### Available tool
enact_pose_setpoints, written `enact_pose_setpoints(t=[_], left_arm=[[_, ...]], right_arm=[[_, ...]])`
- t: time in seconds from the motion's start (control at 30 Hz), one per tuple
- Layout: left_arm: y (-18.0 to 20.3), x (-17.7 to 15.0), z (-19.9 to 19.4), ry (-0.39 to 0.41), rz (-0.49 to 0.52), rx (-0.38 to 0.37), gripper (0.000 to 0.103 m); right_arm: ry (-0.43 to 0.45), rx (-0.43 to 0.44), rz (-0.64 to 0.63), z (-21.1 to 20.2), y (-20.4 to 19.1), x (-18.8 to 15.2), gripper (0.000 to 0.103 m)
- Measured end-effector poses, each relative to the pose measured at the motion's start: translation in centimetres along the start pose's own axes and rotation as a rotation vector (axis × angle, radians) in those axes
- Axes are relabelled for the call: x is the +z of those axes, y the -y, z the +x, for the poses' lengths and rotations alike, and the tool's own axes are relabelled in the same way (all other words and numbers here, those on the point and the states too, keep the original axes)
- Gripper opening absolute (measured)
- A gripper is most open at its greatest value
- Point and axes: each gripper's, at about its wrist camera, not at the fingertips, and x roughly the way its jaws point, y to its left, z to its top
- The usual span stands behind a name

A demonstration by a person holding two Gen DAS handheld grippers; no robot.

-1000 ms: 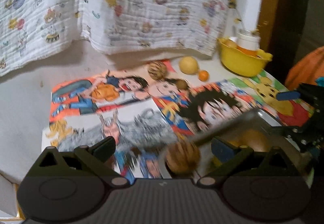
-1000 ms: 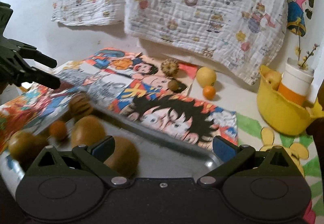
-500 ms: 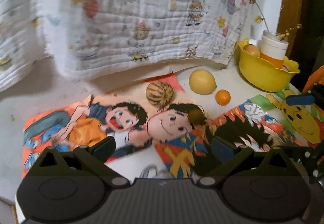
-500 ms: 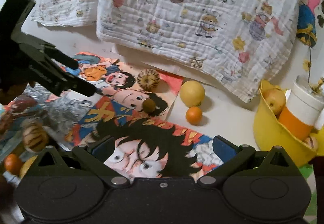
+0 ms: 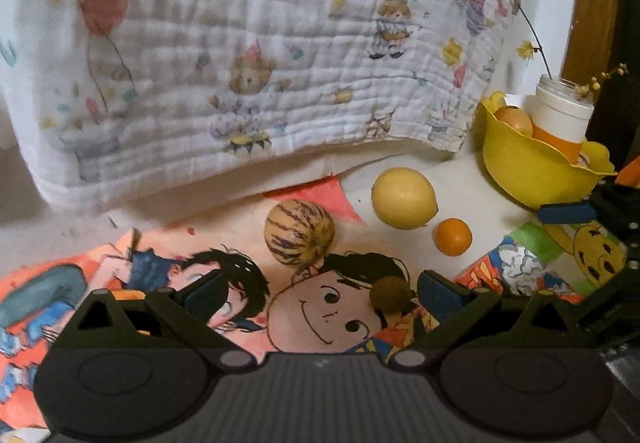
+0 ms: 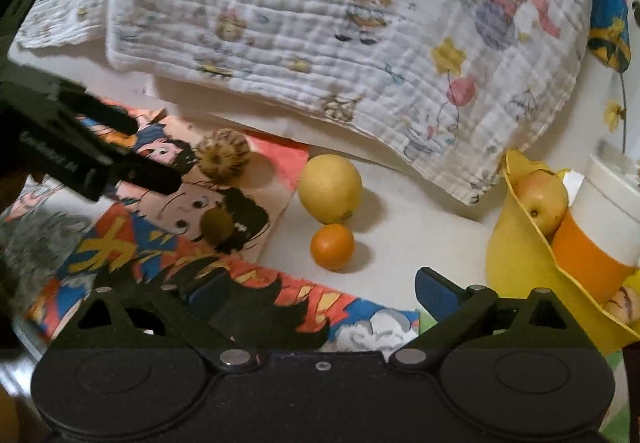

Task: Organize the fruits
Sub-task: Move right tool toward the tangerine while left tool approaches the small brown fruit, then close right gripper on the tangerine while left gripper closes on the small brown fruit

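A striped round fruit (image 5: 299, 233), a lemon (image 5: 403, 198), a small orange (image 5: 453, 236) and a small brown fruit (image 5: 390, 295) lie loose at the back of the cartoon mat (image 5: 120, 275). My left gripper (image 5: 320, 289) is open, and the brown fruit sits just ahead of its right finger. My right gripper (image 6: 322, 289) is wide with its jaws closing. Nothing is between its pads, and the orange (image 6: 332, 246) and lemon (image 6: 330, 187) lie just ahead. The left gripper (image 6: 154, 153) reaches in beside the striped fruit (image 6: 224, 155).
A yellow bowl (image 6: 516, 255) at the right holds an apple (image 6: 544, 199) and a white and orange jar (image 6: 604, 227). A printed white cloth (image 5: 280, 63) hangs behind the fruits. What looks like a tray rim (image 6: 24, 339) shows at the lower left.
Both grippers have moved forward from the metal tray of fruits toward the loose fruits at the back. The tray has slid out of both views.
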Motion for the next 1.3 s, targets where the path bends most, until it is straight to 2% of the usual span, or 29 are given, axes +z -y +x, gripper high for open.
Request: enact_pose_setpoints(t=[0.23,0.43,0.6,0.8,0.97,1.13,1.3], left_arm=[[-0.2,-1.2,1.0,-0.014,-0.017,-0.055,0.102],[1.0,-1.8,1.6,-0.014,0.063,-0.083,0.102],[2.3,-1.8,1.9,0.004,0.135,-0.092,0.095],[3.9,-1.5,2.6,0.008,0.219,-0.099,0.081],[4.8,-1.5,3.1,0.0,0.264,-0.105,0.064],[5.1,-1.3,3.6,-0.008,0.268,-0.104,0.052],[4.8,-0.9,4.0,-0.02,0.25,-0.081,0.034]], right_arm=[[-0.006,0.004,0.017,2.5,1.0,0.6,0.087],[-0.03,0.04,0.074,3.9,1.8,0.9,0.074],[-0.054,0.066,0.126,4.8,2.5,1.1,0.06],[-0.074,0.089,0.155,5.5,2.6,1.4,0.048],[-0.096,0.103,0.171,6.1,2.7,1.5,0.038],[-0.1,0.103,0.176,6.5,2.6,1.4,0.036],[-0.096,0.106,0.188,6.5,2.5,1.3,0.036]])
